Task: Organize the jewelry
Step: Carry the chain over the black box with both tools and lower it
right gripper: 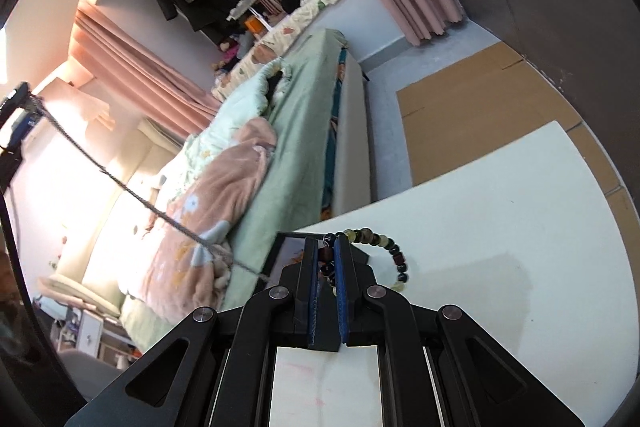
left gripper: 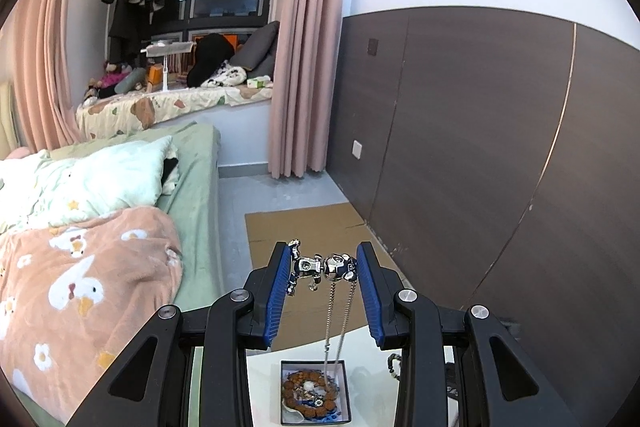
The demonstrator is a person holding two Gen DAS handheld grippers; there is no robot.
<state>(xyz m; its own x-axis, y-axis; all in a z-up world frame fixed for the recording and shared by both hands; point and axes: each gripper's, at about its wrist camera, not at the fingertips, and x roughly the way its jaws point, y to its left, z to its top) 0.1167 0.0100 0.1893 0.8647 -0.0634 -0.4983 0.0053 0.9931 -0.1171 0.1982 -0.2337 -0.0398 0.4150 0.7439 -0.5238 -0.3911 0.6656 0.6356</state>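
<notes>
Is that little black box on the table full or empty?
Partly full: the open black box holds a brown bead bracelet; a silver chain hangs into it.

A silver robot-figure pendant (left gripper: 324,265) hung lengthwise above the open black jewelry box (left gripper: 316,393), its chain (left gripper: 336,323) trailing down into it. A brown bead bracelet (left gripper: 308,393) lay coiled inside. A dark bead bracelet (right gripper: 376,251) lay just beside the box.
</notes>
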